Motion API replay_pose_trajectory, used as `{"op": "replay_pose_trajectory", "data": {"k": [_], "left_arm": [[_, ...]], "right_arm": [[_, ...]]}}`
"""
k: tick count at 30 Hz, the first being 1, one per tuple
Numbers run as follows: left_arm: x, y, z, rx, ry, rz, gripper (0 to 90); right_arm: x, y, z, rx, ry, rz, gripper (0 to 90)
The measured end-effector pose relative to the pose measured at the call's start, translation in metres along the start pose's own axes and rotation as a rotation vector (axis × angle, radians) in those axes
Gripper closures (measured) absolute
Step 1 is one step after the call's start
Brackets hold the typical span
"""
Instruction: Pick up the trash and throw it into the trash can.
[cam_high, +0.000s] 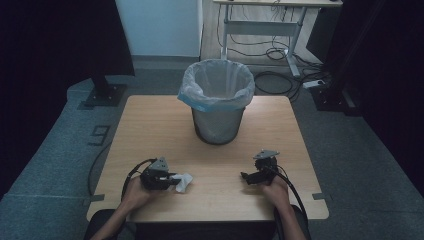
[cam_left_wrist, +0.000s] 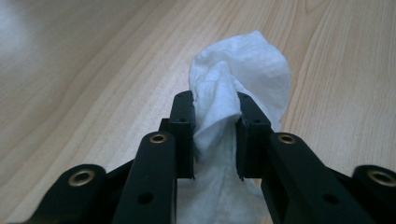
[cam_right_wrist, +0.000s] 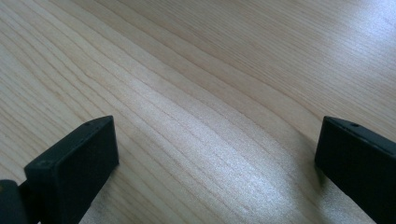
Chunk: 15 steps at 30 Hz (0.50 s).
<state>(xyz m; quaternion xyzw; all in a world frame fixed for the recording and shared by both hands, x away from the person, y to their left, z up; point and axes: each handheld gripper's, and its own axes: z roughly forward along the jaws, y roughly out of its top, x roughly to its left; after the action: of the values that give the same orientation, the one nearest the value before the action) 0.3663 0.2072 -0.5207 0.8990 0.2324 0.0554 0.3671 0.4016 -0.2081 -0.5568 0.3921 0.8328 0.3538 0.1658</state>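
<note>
White crumpled tissue (cam_left_wrist: 233, 88) pinched in the middle by the left claw (cam_left_wrist: 215, 126), both black pads pressing into the soft paper from each side. Top of the tissue puffed out past the tips, bottom hanging down toward the wood. Seen from the high view, tissue (cam_high: 184, 181) near the front edge of the counter (cam_high: 150, 125), toward the front left corner, with the left claw (cam_high: 172, 181) lying low and pointing to the right. Right claw (cam_high: 243, 176) near the front edge too, toward the right side, well apart from the tissue. Spread wide in the right gripper view (cam_right_wrist: 217, 154), only bare wood between the tips. Trash bin (cam_high: 217, 100) with a clear bag lining, standing in the middle near the back edge, far from both claws.
</note>
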Motion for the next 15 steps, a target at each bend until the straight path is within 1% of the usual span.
{"op": "replay_pose_trajectory", "data": {"k": [3,5,6,7,10,13,15], "left_arm": [[0.003,0.004,-0.004,-0.007,0.000,-0.010,72.3],[0.007,0.006,-0.006,-0.018,-0.009,-0.025,72.3],[0.007,0.006,-0.006,-0.018,-0.009,-0.025,72.2],[0.010,0.008,-0.009,-0.028,-0.014,-0.036,72.2],[0.015,0.012,-0.014,-0.040,-0.016,-0.050,72.2],[0.020,0.015,-0.019,-0.050,-0.017,-0.061,72.2],[0.022,0.019,-0.022,-0.050,-0.011,-0.060,72.2]], "right_arm": [[0.000,0.000,0.000,0.000,0.000,0.001,0.0],[0.000,0.000,0.000,0.000,0.000,0.001,0.0],[0.000,0.000,0.000,0.000,0.000,0.000,0.0],[0.000,0.000,0.000,0.000,0.000,0.000,0.0],[0.000,0.000,0.000,0.000,0.000,0.000,0.0],[0.000,0.000,0.000,0.000,0.000,0.000,0.0],[0.000,0.000,0.000,0.000,0.000,0.000,0.0]]}}
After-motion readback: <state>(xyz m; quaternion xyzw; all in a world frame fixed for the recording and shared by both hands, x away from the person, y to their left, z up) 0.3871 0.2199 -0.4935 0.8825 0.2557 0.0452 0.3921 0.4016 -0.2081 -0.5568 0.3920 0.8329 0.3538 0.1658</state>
